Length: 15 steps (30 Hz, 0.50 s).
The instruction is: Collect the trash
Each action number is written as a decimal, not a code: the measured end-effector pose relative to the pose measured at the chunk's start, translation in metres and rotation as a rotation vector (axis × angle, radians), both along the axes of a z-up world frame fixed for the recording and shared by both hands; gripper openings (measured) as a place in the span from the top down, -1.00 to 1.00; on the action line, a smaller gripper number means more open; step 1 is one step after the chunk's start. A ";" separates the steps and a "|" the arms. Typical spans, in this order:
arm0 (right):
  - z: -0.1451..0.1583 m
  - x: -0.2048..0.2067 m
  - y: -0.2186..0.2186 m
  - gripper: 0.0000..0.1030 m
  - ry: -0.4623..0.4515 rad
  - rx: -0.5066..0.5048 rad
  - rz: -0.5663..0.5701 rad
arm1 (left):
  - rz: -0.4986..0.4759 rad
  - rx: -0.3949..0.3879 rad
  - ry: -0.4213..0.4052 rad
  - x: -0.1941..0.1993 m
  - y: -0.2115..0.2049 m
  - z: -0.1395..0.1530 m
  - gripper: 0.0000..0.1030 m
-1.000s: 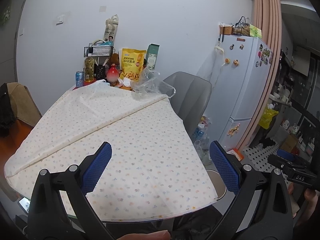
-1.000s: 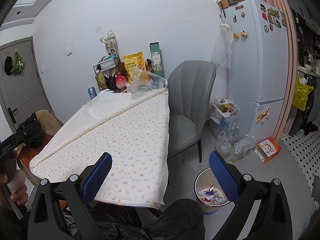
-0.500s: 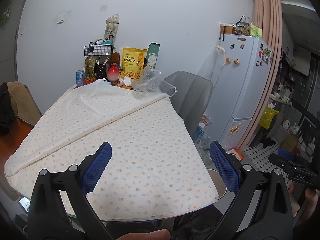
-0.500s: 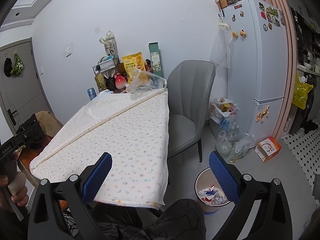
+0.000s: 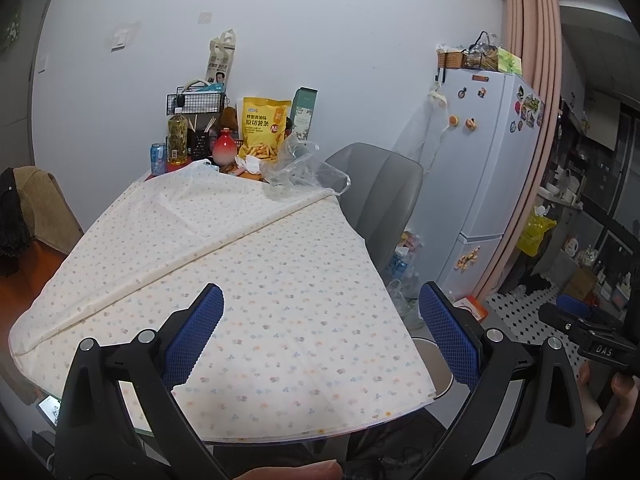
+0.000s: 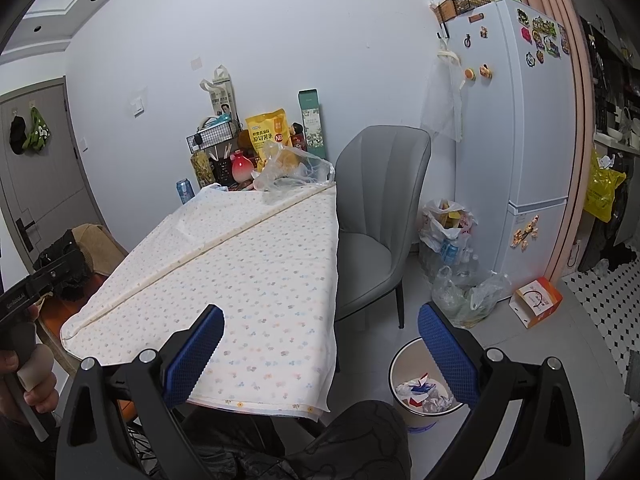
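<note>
A crumpled clear plastic bag [image 5: 298, 170] lies at the far end of the table, also in the right wrist view [image 6: 292, 174]. A crumpled white tissue [image 5: 249, 165] lies beside it. A white trash bin [image 6: 420, 388] with paper scraps stands on the floor right of the table; its rim shows in the left wrist view [image 5: 436, 364]. My left gripper [image 5: 320, 340] is open and empty over the near end of the floral tablecloth [image 5: 248, 280]. My right gripper [image 6: 320, 344] is open and empty, above the table's near right corner.
A grey chair [image 6: 376, 216] stands at the table's right side. A fridge [image 6: 516, 152] is behind it, with bags of bottles [image 6: 452, 252] and an orange box [image 6: 536, 300] on the floor. Snack bag [image 5: 262, 128], cans, bottles and a wire rack crowd the far table end.
Both views shifted only slightly; the left gripper drifted a little forward. Both grippers stay open and nothing was picked up.
</note>
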State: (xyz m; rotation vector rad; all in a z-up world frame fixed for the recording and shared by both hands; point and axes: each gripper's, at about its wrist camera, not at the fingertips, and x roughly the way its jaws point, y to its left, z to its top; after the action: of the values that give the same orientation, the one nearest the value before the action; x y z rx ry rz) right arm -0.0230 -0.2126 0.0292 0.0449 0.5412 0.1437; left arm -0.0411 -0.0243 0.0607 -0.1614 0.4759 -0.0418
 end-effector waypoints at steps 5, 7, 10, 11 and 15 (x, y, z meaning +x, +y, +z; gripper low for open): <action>-0.001 0.000 0.001 -0.85 0.009 0.002 -0.002 | 0.000 -0.001 0.005 0.001 0.000 0.000 -0.89; -0.001 -0.001 0.001 -0.85 0.007 -0.001 0.000 | 0.000 0.001 0.005 0.001 0.000 0.000 -0.88; -0.001 -0.001 0.001 -0.85 0.008 0.001 -0.001 | -0.004 -0.002 0.006 0.001 0.000 -0.001 -0.89; -0.002 -0.001 0.002 -0.85 0.009 0.001 -0.004 | -0.007 0.000 0.006 0.002 0.000 -0.001 -0.89; -0.001 -0.002 -0.001 -0.85 0.009 0.004 -0.009 | -0.012 0.006 0.003 0.003 -0.001 -0.002 -0.89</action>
State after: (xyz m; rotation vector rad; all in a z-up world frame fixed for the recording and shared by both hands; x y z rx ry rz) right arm -0.0247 -0.2136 0.0283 0.0523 0.5493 0.1358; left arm -0.0378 -0.0252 0.0588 -0.1525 0.4800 -0.0518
